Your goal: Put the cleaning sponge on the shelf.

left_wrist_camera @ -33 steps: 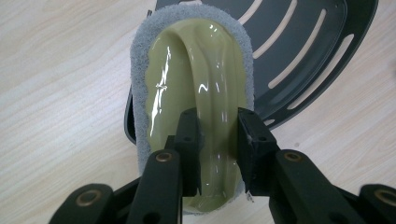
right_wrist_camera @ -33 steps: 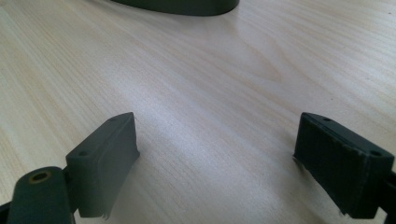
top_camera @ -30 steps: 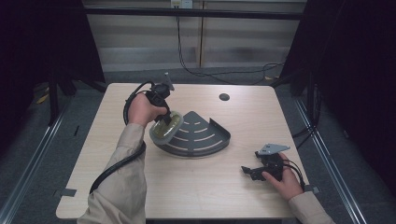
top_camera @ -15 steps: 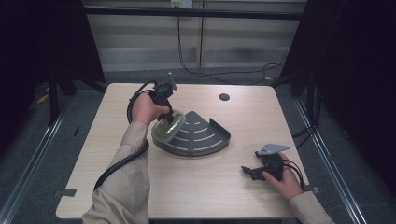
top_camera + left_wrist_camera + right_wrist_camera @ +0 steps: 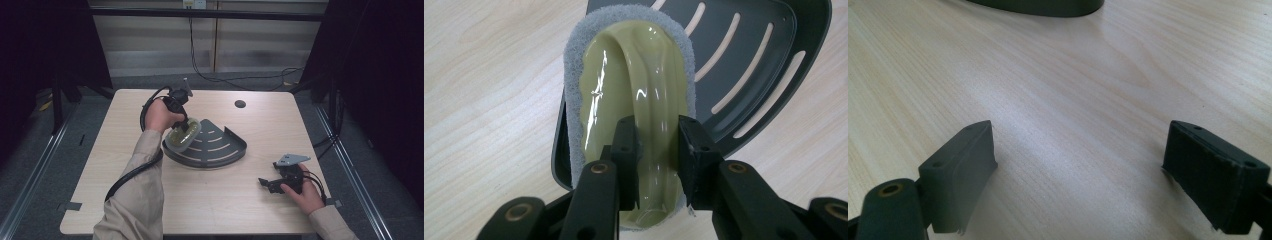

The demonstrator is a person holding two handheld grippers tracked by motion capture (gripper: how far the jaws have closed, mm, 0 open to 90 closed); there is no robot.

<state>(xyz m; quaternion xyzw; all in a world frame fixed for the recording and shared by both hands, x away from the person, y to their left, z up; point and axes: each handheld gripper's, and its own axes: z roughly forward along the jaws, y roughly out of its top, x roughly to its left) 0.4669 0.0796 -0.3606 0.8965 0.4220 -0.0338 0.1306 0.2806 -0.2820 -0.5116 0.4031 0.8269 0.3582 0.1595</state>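
Left gripper: clamping the ridged handle of the oval pale-green plastic scrubber with grey pad, which is lying with its long axis toward 12 o'clock in that gripper's view.
Scrubber: overhanging the 9 o'clock rim of the dark grey slotted quarter-round tray.
Right gripper: resting on the light wooden table, jaws spread wide apart.

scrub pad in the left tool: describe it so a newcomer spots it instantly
On the wooden table, find the dark slotted corner rack near the middle. Over its left edge, the left tool grips the scrub pad: oval, glossy yellow-green top with a raised ridge, grey fibre border.

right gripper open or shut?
Open. In its own view the right gripper shows both jaws spread wide, bare table between them, nothing held.
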